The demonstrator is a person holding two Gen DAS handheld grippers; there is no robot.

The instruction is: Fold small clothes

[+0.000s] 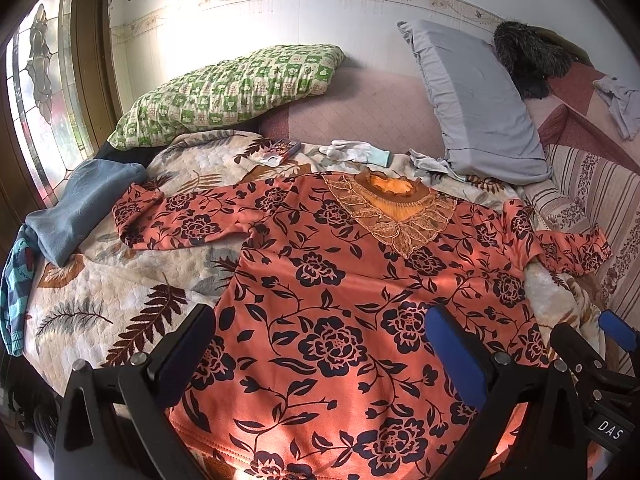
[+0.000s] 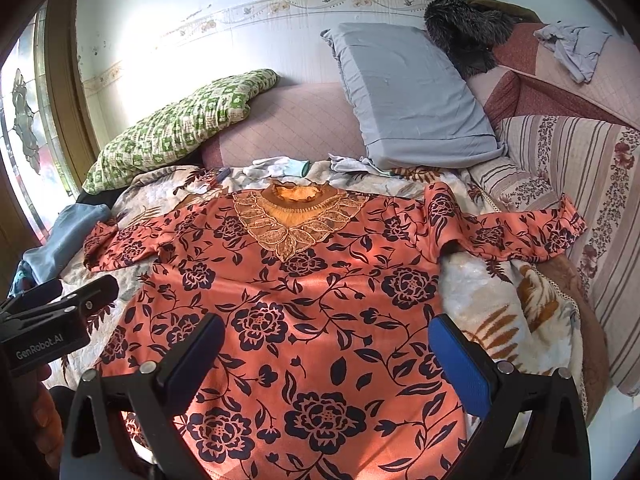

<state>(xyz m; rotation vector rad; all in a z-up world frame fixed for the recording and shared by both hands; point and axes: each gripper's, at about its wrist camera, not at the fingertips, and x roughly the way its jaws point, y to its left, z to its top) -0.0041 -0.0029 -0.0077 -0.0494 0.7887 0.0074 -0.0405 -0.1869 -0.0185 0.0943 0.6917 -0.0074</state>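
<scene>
An orange floral long-sleeved top (image 1: 360, 288) lies face up and spread flat across the middle of both frames, its lace-trimmed collar (image 1: 392, 208) toward the top of the frame, the hem at the bottom edge, and a sleeve reaching out to either side. No fold shows yet, so the task looks to be at its very start — the garment laid out and ready. The left gripper (image 1: 320, 348) hovers over the lower body of the top with its jaws spread wide and nothing between them; the right gripper (image 2: 326, 350) does the same in its own view, also spread and empty. The next move probably calls for each gripper to shift outward to a sleeve or side edge, pinch the cloth and carry it in toward the midline; the soft fabric would likely bunch if caught too far from the edge. The top rests on a leaf-print quilt (image 1: 120, 300) covering a bed. Beyond the collar lie white gloves (image 1: 356, 150) and a small box (image 1: 282, 148); a green checked pillow (image 1: 228, 92) sits at upper left, a grey pillow (image 1: 480, 100) at upper right with a dark fur item (image 1: 528, 60) behind it, and a blue fleece garment (image 1: 80, 208) at the left by the window (image 1: 44, 92).
</scene>
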